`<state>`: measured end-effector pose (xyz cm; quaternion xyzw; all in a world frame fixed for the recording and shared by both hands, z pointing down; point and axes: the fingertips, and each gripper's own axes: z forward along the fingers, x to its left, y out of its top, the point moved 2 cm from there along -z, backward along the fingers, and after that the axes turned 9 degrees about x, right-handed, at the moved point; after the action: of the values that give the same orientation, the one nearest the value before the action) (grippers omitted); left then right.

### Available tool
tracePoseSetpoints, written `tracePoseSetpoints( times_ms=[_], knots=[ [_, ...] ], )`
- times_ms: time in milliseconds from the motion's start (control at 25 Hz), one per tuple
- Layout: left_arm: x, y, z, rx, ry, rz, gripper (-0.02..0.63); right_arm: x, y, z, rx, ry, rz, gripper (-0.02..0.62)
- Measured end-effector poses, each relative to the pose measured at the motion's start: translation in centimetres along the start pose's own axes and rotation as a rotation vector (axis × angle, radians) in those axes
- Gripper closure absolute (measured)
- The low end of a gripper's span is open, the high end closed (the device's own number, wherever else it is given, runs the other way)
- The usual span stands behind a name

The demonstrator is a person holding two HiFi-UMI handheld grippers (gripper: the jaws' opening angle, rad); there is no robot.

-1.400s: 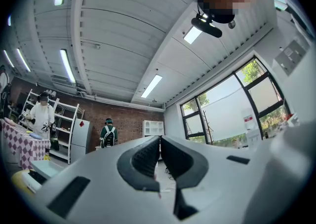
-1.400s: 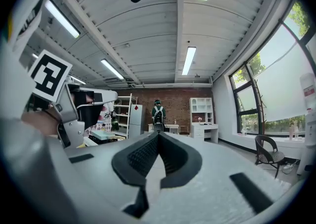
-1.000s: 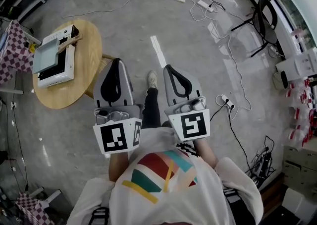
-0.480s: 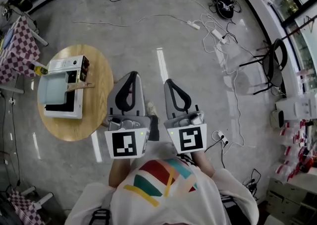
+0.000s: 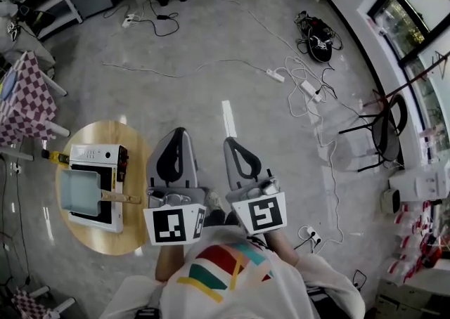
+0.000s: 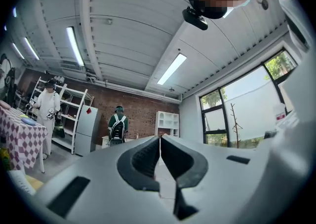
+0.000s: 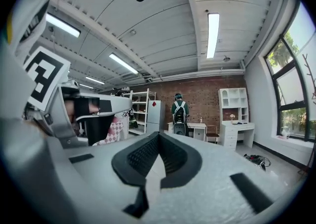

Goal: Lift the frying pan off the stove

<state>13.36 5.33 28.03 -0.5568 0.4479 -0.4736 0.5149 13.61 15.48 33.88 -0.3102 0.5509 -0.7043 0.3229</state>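
A square pale-blue frying pan (image 5: pixel 79 192) with a wooden handle (image 5: pixel 119 198) sits on a white stove (image 5: pixel 98 213) on a round wooden table (image 5: pixel 133 170) at the left of the head view. My left gripper (image 5: pixel 176 132) is shut and holds nothing; it hangs in the air just right of the table, apart from the pan. My right gripper (image 5: pixel 230 142) is beside it, also shut and holding nothing. The left gripper view shows its jaws (image 6: pixel 160 138) closed together, aimed level at the far room. The right gripper's jaws (image 7: pixel 158 134) meet the same way.
Cables and power strips (image 5: pixel 302 89) lie across the grey floor ahead and to the right. A black chair (image 5: pixel 380 128) stands at the right. A checked-cloth table (image 5: pixel 21 100) is at the far left. A person with a backpack (image 7: pixel 178 114) stands by the far brick wall.
The table with the stove and pan has slid down in the head view and now lies level with the left gripper. Both grippers stay shut in front of the chest.
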Motion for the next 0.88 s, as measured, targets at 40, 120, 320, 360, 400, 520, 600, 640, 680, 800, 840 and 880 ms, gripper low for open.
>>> tracePoseSetpoints(
  times_ms=[40, 120, 320, 360, 400, 520, 600, 640, 680, 800, 840, 880],
  knots=[
    [0.4, 0.2, 0.4, -0.003, 0.017, 0.001, 0.599, -0.2, 0.3, 0.5, -0.005, 0.002, -0.001, 0.597],
    [1.5, 0.6, 1.1, -0.014, 0.058, 0.005, 0.598, -0.4, 0.9, 1.4, -0.018, 0.016, -0.009, 0.598],
    [4.0, 1.8, 1.8, -0.024, 0.143, 0.029, 0.599, 0.2, 1.9, 3.3, -0.042, 0.077, -0.075, 0.597],
    [4.4, 2.1, 1.8, -0.029, 0.157, 0.035, 0.599, 0.4, 2.3, 3.7, -0.051, 0.082, -0.086, 0.597],
    [4.9, 2.4, 1.9, -0.033, 0.17, 0.038, 0.599, 0.7, 2.7, 4.0, -0.063, 0.088, -0.088, 0.597],
    [6.6, 2.3, 1.9, -0.031, 0.203, 0.032, 0.599, 1.7, 2.9, 5.4, -0.069, 0.134, -0.072, 0.597],
    [7.4, 1.8, 2.5, -0.022, 0.217, 0.016, 0.598, 1.9, 2.7, 6.8, -0.056, 0.186, -0.065, 0.597],
    [7.5, 1.6, 3.0, -0.017, 0.226, 0.01, 0.598, 1.7, 2.8, 7.3, -0.059, 0.209, -0.064, 0.597],
    [7.4, 1.5, 3.4, -0.012, 0.238, 0.01, 0.598, 1.3, 3.0, 7.7, -0.067, 0.227, -0.065, 0.597],
    [7.1, 2.0, 4.8, -0.011, 0.294, 0.028, 0.598, 0.3, 4.0, 8.9, -0.104, 0.293, -0.073, 0.597],
    [7.2, 2.3, 5.0, -0.015, 0.317, 0.031, 0.598, 0.3, 4.4, 9.4, -0.114, 0.328, -0.072, 0.598],
    [7.5, 2.6, 5.2, -0.021, 0.344, 0.035, 0.598, 0.6, 4.9, 9.9, -0.125, 0.373, -0.071, 0.597]
  ],
)
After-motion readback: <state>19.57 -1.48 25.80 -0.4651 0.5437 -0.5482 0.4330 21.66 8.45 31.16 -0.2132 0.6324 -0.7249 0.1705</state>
